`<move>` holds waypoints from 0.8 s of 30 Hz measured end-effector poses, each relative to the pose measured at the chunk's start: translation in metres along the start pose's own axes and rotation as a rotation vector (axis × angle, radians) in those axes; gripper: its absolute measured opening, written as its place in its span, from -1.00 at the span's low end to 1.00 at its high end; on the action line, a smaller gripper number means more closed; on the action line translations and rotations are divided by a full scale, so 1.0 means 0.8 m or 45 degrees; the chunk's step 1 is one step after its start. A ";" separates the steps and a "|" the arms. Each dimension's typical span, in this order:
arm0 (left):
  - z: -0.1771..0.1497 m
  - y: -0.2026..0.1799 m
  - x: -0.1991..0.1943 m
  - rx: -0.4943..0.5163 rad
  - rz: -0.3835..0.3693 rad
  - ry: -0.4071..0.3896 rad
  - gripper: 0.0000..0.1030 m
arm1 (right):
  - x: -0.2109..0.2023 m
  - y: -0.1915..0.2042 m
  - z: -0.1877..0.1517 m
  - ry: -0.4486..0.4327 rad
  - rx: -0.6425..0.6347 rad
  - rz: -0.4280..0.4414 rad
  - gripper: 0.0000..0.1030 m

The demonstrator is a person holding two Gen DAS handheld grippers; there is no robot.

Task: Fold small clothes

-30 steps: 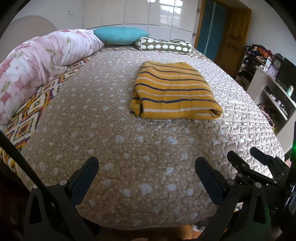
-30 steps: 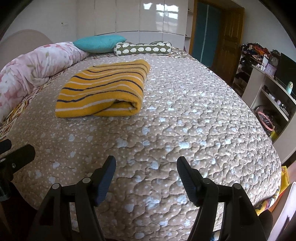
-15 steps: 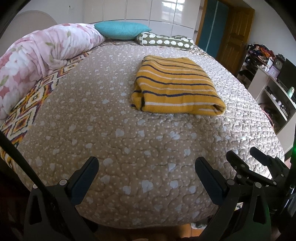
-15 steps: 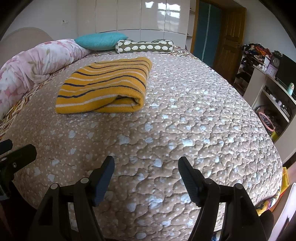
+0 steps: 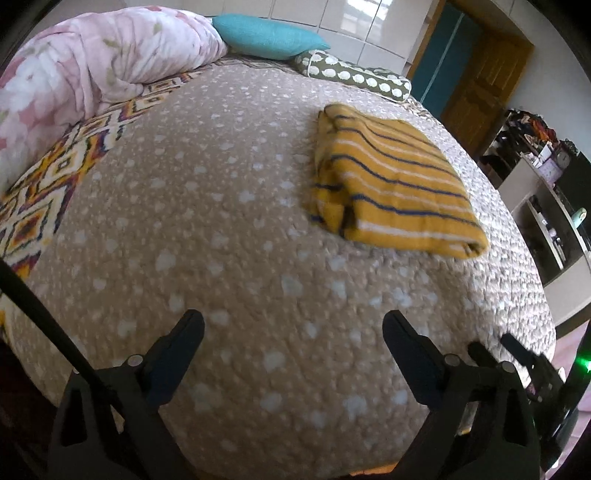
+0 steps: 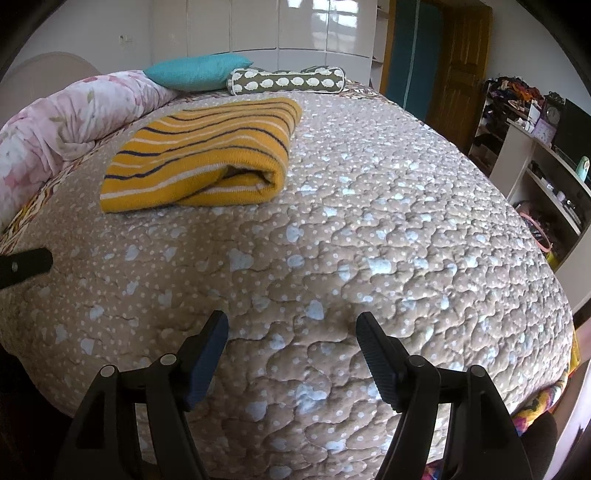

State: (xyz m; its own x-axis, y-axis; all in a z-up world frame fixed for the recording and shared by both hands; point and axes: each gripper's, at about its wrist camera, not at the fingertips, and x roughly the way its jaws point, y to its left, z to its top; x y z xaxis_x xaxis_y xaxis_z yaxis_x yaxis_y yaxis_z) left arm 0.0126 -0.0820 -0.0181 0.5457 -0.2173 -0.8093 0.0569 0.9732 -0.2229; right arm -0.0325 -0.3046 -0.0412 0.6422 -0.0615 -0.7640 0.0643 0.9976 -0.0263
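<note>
A yellow garment with navy and white stripes (image 5: 391, 181) lies folded in a neat rectangle on the beige quilted bed (image 5: 221, 240). It also shows in the right wrist view (image 6: 207, 155), at the upper left. My left gripper (image 5: 293, 328) is open and empty over the bed's near edge, well short of the garment. My right gripper (image 6: 291, 328) is open and empty, also over the near edge. The right gripper shows at the lower right of the left wrist view (image 5: 513, 354).
A rolled pink floral duvet (image 5: 92, 74) lies along the bed's left side. A teal pillow (image 5: 266, 35) and a green patterned bolster (image 5: 354, 74) sit at the head. White shelves (image 6: 546, 177) with clutter and a wooden door (image 6: 458, 66) stand to the right.
Both grippers stayed open and empty. The left wrist view swung left and tilted, so the garment now sits further right. The right gripper moved slightly closer to the bed.
</note>
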 end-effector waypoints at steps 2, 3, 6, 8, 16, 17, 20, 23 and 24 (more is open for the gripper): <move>0.015 0.002 0.008 -0.013 -0.032 0.013 0.27 | 0.000 0.000 -0.001 -0.004 -0.004 -0.003 0.48; 0.025 0.002 0.015 -0.024 -0.066 0.032 0.11 | 0.000 0.000 -0.001 -0.005 -0.005 -0.004 0.49; 0.048 -0.002 0.033 -0.041 -0.179 0.049 -0.21 | 0.001 0.000 -0.002 -0.005 -0.006 -0.007 0.51; 0.062 -0.011 0.045 -0.023 -0.232 0.034 -0.21 | 0.002 -0.001 -0.002 -0.006 -0.006 -0.009 0.53; 0.087 -0.048 0.084 0.071 -0.271 0.069 -0.85 | 0.006 -0.002 -0.004 -0.026 -0.032 -0.019 0.56; 0.089 -0.048 0.078 0.077 -0.252 0.044 -0.86 | 0.006 -0.002 -0.004 -0.029 -0.036 -0.020 0.56; 0.101 -0.041 0.049 0.108 -0.176 -0.060 -0.86 | 0.004 -0.002 -0.005 -0.037 -0.040 -0.020 0.56; 0.109 -0.040 0.038 0.153 -0.118 -0.077 -0.85 | 0.005 0.000 -0.006 -0.043 -0.037 -0.025 0.57; 0.109 -0.043 0.041 0.177 -0.086 -0.064 -0.84 | 0.005 0.001 -0.007 -0.045 -0.036 -0.027 0.57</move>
State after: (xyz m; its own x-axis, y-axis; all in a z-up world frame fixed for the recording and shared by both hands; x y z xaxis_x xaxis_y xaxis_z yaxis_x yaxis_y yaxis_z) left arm 0.1014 -0.1159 0.0099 0.5776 -0.2818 -0.7661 0.2084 0.9583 -0.1953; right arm -0.0343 -0.3040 -0.0475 0.6675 -0.0832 -0.7399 0.0567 0.9965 -0.0610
